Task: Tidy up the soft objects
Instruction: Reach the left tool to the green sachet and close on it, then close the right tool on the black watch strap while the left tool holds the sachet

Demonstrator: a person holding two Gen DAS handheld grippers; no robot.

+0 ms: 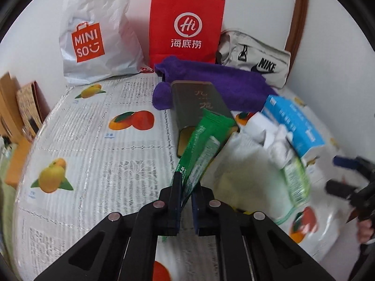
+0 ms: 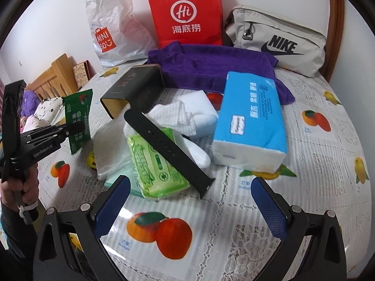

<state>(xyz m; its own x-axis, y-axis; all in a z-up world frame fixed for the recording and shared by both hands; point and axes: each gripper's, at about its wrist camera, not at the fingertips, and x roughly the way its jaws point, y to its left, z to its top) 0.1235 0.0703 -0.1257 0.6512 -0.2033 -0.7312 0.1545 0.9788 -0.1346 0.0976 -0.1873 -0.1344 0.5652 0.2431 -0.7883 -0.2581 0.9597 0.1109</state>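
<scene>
We've got the left gripper (image 1: 186, 195) clamped on the bottom edge of the green sachet (image 1: 206, 145), lifted clear of the surface (image 1: 93, 140). An edge pinch makes sense here: it's flat and floppy, so it hangs free from one end. The gripper is angled down, sitting left of the clutter pile in the right wrist view.

Our right gripper (image 2: 189, 205) is wide apart and empty, tilted down over the near edge of the pile, likely lining up on the green wet-wipes pack (image 2: 154, 164). The black strap (image 2: 167, 149) lies across that pack, so it may get dragged along.

Behind the pack: white cloths (image 2: 178, 117), blue tissue pack (image 2: 250, 119), dark box (image 2: 133, 86), purple towel (image 2: 211, 68). Against the wall sit the red paper bag (image 2: 185, 14) and the grey Nike pouch (image 2: 279, 42), probable drop spots.
</scene>
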